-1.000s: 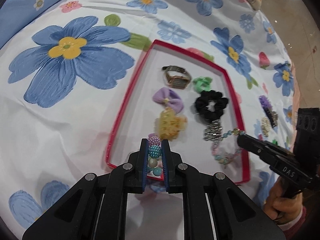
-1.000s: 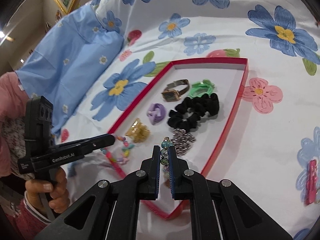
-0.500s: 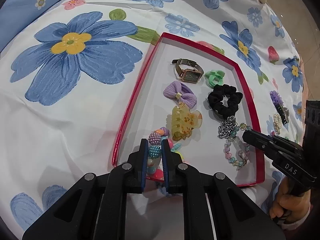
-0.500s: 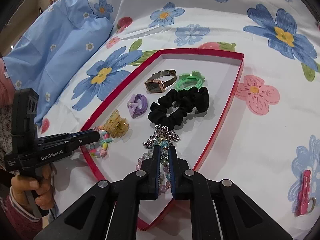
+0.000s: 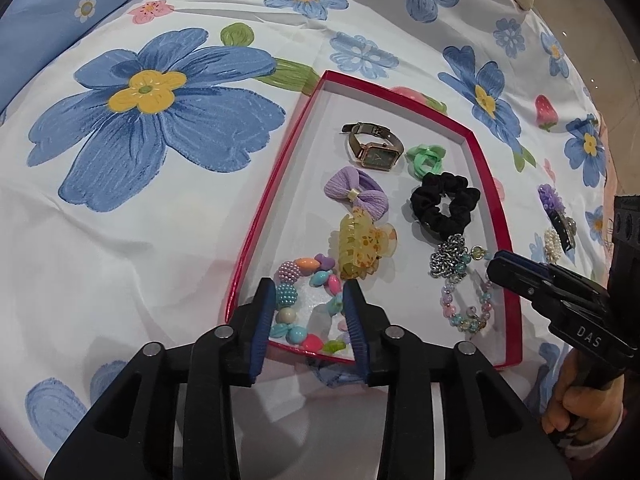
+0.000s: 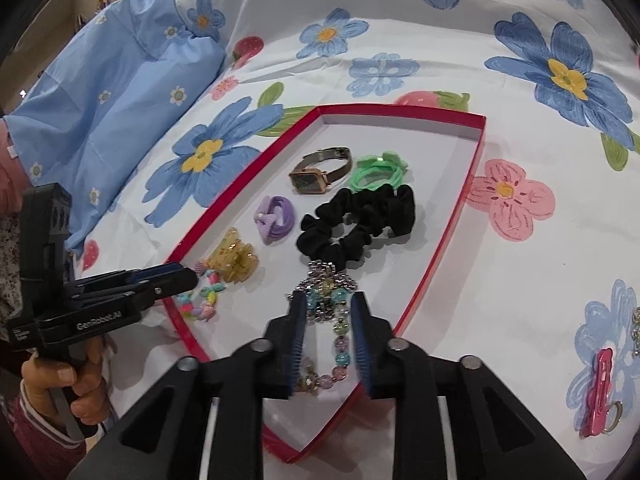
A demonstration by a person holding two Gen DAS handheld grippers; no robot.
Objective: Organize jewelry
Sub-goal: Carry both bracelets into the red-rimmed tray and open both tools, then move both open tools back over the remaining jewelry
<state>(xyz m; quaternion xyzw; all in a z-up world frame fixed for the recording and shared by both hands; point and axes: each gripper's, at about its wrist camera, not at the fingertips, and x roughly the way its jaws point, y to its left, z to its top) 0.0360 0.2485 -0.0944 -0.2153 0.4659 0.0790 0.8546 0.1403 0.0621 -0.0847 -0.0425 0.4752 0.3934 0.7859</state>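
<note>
Working left to right across the red-rimmed shallow cardboard tray [image 5: 276, 184] on the flowered bedsheet [image 5: 120, 240], my left gripper [image 5: 309, 312] comes first: a second ago its fingers were clamped on the chunky multicoloured plastic-bead bracelet [image 5: 304, 304], and now they stand spread apart with the bracelet lying loose between them in the tray's near left corner. Just beyond it along the tray's left column sit the translucent yellow claw clip [image 5: 360, 246], the lilac fabric bow [image 5: 356, 192] and the rose-gold square-faced wristwatch [image 5: 374, 148]. In the tray's right column lie the green coiled hair tie [image 5: 425, 158], the black fabric scrunchie [image 5: 444, 204] and the pastel glass-bead bracelet with a silver chain cluster [image 6: 326, 308]. My right gripper [image 6: 326, 332] has likewise let go; its fingers are parted around that bracelet near the tray's front edge. I judge both pieces delivered. Off the tray's right side, a pink hair clip [image 6: 600, 384] waits on the sheet, likely next.
</note>
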